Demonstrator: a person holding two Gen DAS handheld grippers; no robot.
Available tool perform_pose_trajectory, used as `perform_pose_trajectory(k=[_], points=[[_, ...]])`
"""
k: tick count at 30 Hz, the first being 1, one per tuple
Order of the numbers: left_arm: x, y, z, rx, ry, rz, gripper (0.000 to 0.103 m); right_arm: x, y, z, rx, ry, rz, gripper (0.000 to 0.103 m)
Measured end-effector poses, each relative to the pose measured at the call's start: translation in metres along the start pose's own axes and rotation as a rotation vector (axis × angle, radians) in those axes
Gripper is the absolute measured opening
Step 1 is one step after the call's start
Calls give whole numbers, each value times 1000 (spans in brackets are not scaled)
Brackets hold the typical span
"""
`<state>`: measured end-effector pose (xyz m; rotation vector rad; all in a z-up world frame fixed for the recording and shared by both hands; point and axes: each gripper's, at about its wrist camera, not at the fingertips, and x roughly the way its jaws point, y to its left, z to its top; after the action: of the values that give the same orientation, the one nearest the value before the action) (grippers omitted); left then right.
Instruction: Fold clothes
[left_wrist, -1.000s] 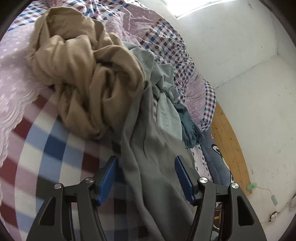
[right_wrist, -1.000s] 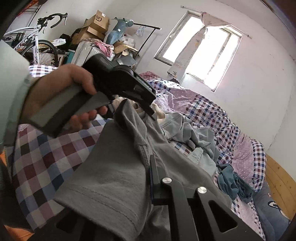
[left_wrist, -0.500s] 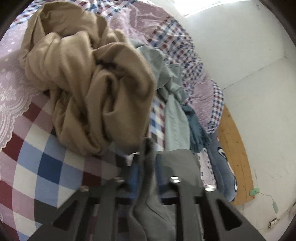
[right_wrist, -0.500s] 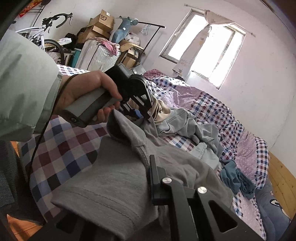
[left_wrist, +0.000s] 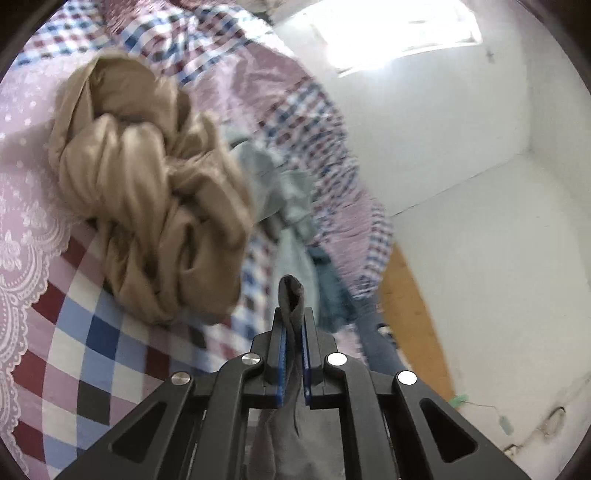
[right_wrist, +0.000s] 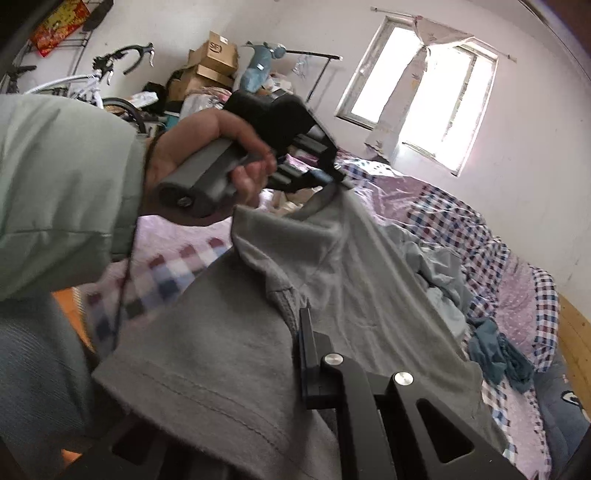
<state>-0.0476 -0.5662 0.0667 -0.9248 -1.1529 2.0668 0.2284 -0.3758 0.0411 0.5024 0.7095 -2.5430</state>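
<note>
Left gripper, seen along its own fingers: the blue-padded jaws are pressed together on a narrow fold of the grey T-shirt, which pokes up just beyond the fingertips and hangs down between the black arms below. Behind it, on the checked bedspread, lies a crumpled tan garment, with a pale blue-grey garment and a dark teal one farther right, all apart from the gripper. Right gripper, seen along its own fingers: jaws closed on the near part of the grey T-shirt, beside its ribbed collar; a hemmed sleeve drapes over the left side of the tool. The shirt spans upward from here to the left gripper, held in the person's hand with a pale green sleeve, so the cloth is lifted above the bed between the two tools.
</note>
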Motion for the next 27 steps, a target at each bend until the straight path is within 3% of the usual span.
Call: perform_pose_trajectory(k=[5, 13, 21, 27], points=[[-32, -12, 8, 3, -52, -80, 5, -1, 10, 10, 94, -6, 30, 4], [-24, 1, 9, -51, -60, 21, 5, -5, -18, 6, 233, 9, 14, 4], [-2, -32, 8, -40, -80, 71, 5, -15, -60, 1, 556, 37, 132, 4], [28, -80, 6, 17, -47, 92, 5, -33, -99, -9, 635, -7, 88, 4]])
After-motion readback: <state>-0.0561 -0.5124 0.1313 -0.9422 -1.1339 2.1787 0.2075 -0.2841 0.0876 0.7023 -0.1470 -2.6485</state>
